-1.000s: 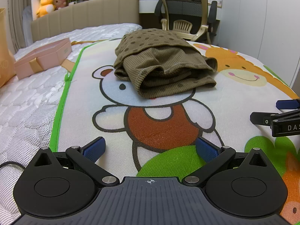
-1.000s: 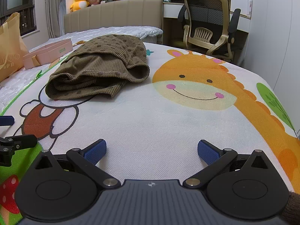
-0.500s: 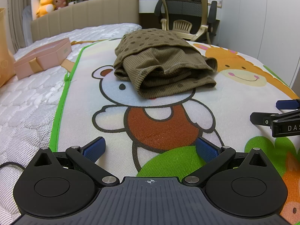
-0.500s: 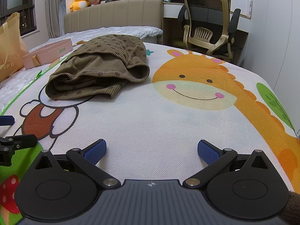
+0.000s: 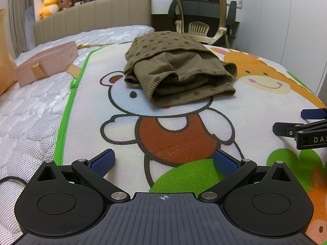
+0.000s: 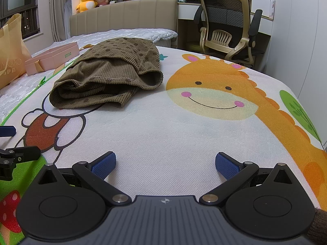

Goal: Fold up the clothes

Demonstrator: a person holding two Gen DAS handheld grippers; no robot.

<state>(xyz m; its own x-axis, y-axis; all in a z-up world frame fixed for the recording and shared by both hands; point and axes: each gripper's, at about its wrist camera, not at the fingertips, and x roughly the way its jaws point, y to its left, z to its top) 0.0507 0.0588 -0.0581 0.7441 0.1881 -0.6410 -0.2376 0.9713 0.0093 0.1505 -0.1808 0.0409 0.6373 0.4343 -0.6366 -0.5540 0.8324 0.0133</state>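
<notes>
Since both claws sit low at the near edge of the bed, everything hinges on the fact that the brown garment lies straight ahead on the cartoon mat, well apart from either one. It's bunched in a rough fold on the bear's head, long axis running roughly left to right. From the left claw it's dead ahead; from the right claw it's ahead and off to the left, so I'd say left is nearer. Both claws are spread wide, holding nothing. Pink gift box lies on the mattress to the left, lid closed, contents unseen.
</notes>
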